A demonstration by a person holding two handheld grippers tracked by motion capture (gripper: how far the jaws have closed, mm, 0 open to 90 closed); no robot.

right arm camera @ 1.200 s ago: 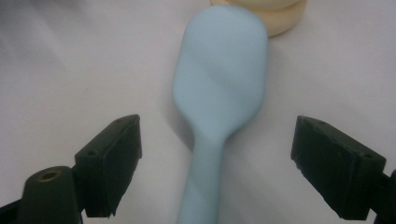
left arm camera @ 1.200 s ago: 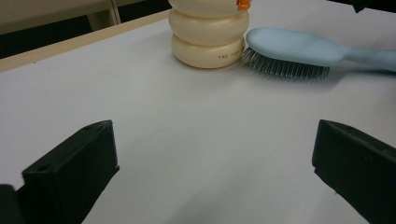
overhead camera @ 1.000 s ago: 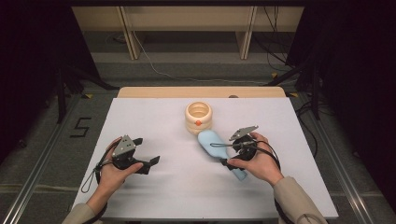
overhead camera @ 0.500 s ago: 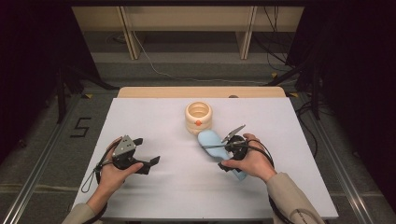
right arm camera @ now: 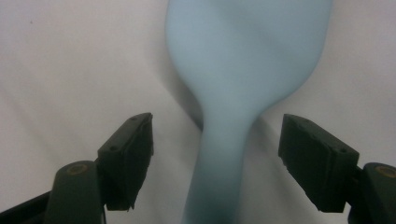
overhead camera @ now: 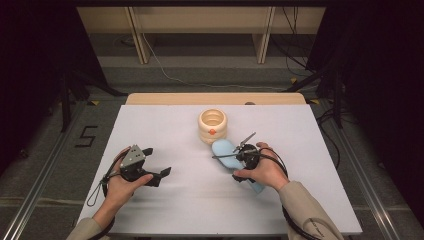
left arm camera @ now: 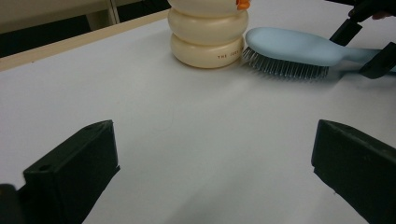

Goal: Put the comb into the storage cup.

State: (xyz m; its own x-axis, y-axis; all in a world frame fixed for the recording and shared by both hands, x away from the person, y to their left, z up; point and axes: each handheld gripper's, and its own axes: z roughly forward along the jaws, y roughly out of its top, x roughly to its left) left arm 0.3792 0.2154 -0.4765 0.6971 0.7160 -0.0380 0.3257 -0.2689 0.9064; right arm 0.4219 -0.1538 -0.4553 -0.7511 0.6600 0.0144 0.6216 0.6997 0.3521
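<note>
Your right claw (overhead camera: 231,153) sits low over the counter (overhead camera: 165,125) with its jaws spread apart, one on each side of the neck of the pale blue hairbrush (overhead camera: 226,151). In the right gripper view the brush's handle (right arm camera: 219,182) runs up between the two jaws, with a gap on either side and neither jaw touching it. Your right hand (overhead camera: 262,170) covers most of the handle in the high view.

The hairbrush lies bristles down on the white counter, right of the middle. In the left gripper view its bristles (left arm camera: 285,70) rest on the surface, and the tip of its head is just beside the base of the cream ribbed jar (left arm camera: 208,32); you cannot tell from these pictures whether the two touch. The jar stands upright near the far middle of the counter, with a small orange spot (overhead camera: 212,132) on its side.

Your left claw (overhead camera: 159,175) is well apart from the brush, on the left half of the counter, jaws wide apart and holding nothing. Your left hand (overhead camera: 122,182) rests on the counter.
</note>
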